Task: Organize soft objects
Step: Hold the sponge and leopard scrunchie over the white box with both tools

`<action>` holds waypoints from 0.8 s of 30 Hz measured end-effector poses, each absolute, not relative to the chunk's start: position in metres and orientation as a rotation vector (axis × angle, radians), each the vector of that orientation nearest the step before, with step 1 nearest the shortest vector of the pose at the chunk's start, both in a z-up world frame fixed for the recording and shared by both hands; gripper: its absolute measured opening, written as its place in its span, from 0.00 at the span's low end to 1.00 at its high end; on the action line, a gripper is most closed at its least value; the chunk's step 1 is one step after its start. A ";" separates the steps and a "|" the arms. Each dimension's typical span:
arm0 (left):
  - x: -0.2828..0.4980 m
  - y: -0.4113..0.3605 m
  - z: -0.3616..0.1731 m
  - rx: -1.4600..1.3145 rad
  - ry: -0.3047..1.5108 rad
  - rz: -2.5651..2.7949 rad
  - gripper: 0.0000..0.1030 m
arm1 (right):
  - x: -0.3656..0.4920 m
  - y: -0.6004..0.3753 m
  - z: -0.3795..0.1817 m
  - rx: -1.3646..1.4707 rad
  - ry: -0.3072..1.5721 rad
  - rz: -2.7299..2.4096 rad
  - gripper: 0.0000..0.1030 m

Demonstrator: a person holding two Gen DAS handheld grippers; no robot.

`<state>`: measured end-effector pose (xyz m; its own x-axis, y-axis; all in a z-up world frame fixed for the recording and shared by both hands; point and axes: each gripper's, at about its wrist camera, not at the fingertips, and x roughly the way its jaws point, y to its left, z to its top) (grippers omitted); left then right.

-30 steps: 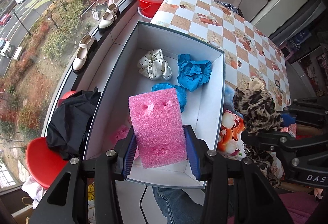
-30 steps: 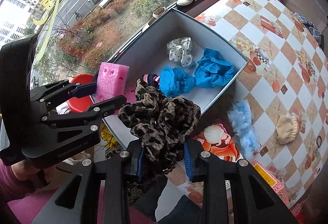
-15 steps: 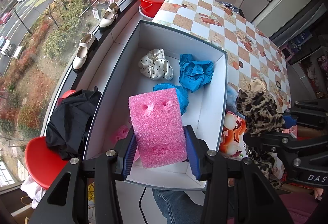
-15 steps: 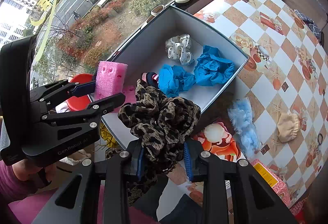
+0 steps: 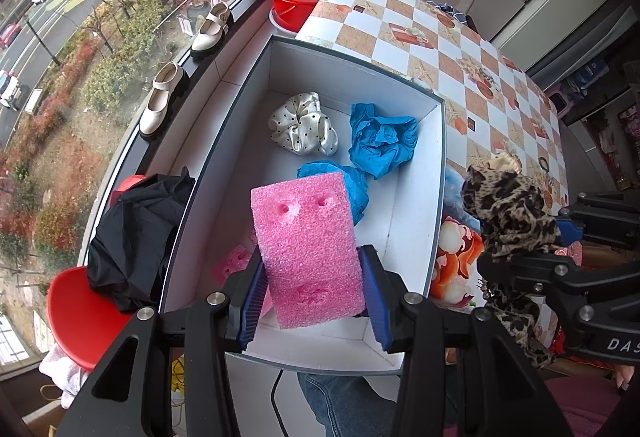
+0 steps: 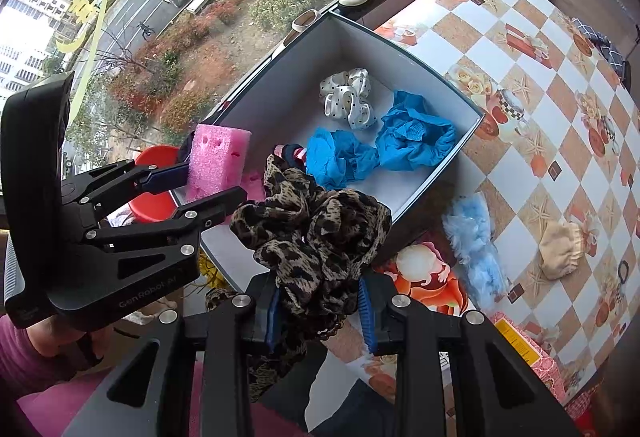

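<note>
left gripper (image 5: 312, 291) pinching the pink foam (image 5: 308, 249), jaws clamped on its sides, held over the box (image 5: 438, 197) near its 6 o'clock end. right gripper (image 6: 320, 311) squeezed on the leopard scrunchie (image 6: 316, 233), off the box's 4 o'clock side. blue cloths (image 5: 380, 141) and a dotted scrunchie (image 5: 304, 123) lie at 12 o'clock inside.

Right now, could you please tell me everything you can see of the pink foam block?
The pink foam block is a rectangular slab of coarse, porous foam with two small dents near its top and another near its bottom. The left gripper clamps its lower sides between blue pads, holding it upright, slightly tilted, over the near end of the white box. Nothing else touches it.
</note>
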<state>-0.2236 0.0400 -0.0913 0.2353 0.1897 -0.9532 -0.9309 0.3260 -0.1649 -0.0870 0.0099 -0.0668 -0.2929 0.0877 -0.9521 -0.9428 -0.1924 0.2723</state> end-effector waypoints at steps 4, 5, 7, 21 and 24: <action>-0.224 0.040 -0.095 -0.891 1.043 0.948 0.47 | -0.085 0.011 -0.066 -1.090 1.235 1.607 0.31; -0.224 0.040 -0.096 -0.891 1.045 0.952 0.47 | -0.085 0.011 -0.066 -1.089 1.235 1.606 0.31; -0.226 0.041 -0.100 -0.902 1.047 0.958 0.47 | -0.085 0.011 -0.066 -1.088 1.236 1.606 0.31; -0.231 0.046 -0.113 -0.938 1.065 0.982 0.47 | -0.087 0.017 -0.076 -1.112 1.271 1.599 0.31; -0.230 0.046 -0.116 -0.942 1.073 0.978 0.47 | -0.088 0.018 -0.079 -1.121 1.278 1.596 0.31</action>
<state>-0.2303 0.0458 -0.1156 0.1843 0.1667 -0.9686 -0.9489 0.2869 -0.1312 -0.0882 0.0177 -0.0787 -0.2993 0.0501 -0.9529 -0.9407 -0.1825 0.2859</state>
